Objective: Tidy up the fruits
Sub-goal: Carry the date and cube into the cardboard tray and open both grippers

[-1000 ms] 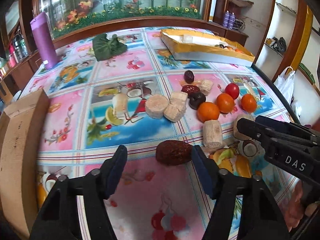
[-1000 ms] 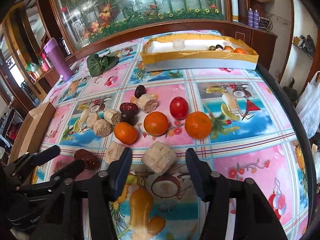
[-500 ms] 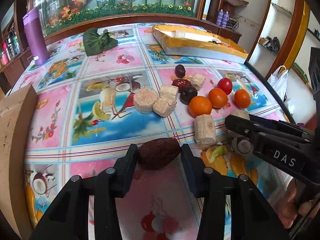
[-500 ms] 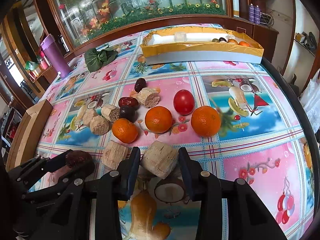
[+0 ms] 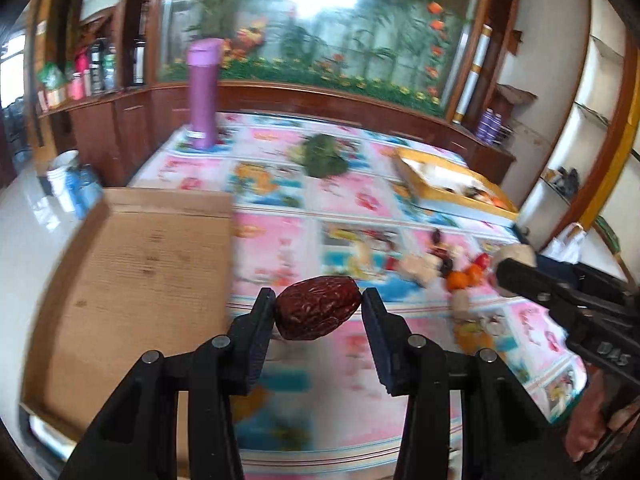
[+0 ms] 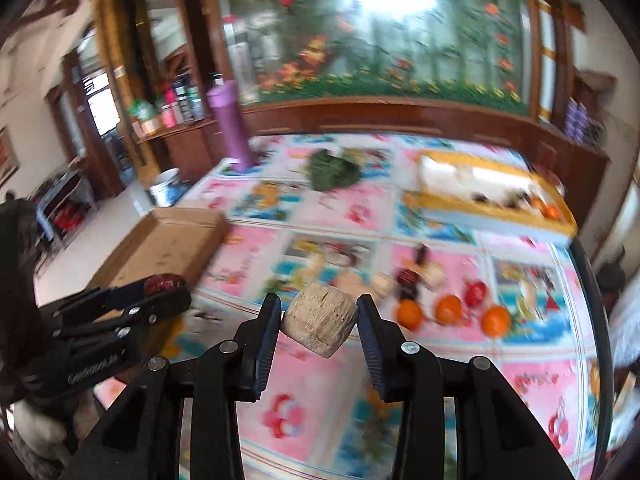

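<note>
Grippers sit nearest in both wrist views, each pinching one item clear of the table. Between the pads of the left gripper (image 5: pixel 319 306) is a wrinkled dark red date (image 5: pixel 318 307), held by its ends; its jaws have just been closing onto it. The right gripper (image 6: pixel 318 320) clamps a pale, fibrous cut chunk (image 6: pixel 320 320), and its jaws too have just been closing onto that piece. Just beyond, on the left side of the fruit-print tablecloth (image 6: pixel 348 208), lies an open cardboard tray (image 5: pixel 148 268), which looks bare inside. Further right, a loose cluster is left on the cloth: three oranges (image 6: pixel 450 309), a red tomato-like fruit (image 6: pixel 476 293), dark dates and more pale chunks, blurred. Beyond them a yellow-rimmed box (image 6: pixel 496 216) already holds a few fruits at its right end. Green leaves (image 6: pixel 334 170) and a purple flask (image 6: pixel 234 130) stand at the far edge. By my reading, sorting is early: two pieces lifted, most still to move.
</note>
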### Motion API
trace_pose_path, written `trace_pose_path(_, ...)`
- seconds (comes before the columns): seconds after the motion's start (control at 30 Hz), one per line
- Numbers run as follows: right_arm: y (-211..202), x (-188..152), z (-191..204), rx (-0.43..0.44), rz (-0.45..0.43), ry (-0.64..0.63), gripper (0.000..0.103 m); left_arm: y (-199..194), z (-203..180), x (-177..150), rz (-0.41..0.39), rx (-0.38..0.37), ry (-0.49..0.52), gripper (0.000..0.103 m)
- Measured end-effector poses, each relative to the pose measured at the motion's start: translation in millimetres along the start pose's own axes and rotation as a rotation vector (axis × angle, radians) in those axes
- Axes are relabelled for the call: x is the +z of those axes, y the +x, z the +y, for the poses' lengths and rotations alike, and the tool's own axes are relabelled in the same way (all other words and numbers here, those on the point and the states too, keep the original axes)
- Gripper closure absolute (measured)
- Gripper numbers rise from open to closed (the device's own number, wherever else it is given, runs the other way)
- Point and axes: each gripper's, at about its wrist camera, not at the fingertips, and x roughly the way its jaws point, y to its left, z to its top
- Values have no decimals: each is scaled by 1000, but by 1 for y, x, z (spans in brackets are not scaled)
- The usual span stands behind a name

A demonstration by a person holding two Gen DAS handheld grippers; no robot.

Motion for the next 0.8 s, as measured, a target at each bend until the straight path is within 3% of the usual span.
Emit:
trace_pose_path(0.17,10,36,73,177,1,-87,61,-23,80,12,-27,203,-39,59)
trace_pose_path(0.27,23,53,119,288,-4,-128,60,-21,126,10,-1,300,-81,59)
trace_pose_path(0.4,67,47,180,383,65,-184,60,-2,169,-9,78,353,-160,59)
trace_pose_path(0.5,108,23,212,390,149,-229,60,9,184,-28,137,357,-181,59)
trace_pose_path(0.67,156,-13,230,348,261,-262,60,2,175,-33,111,377,-101,59)
trace_pose_path(0.8,170,-26,236,324,281,-276,60,5,181,-32,99,376,-93,59)
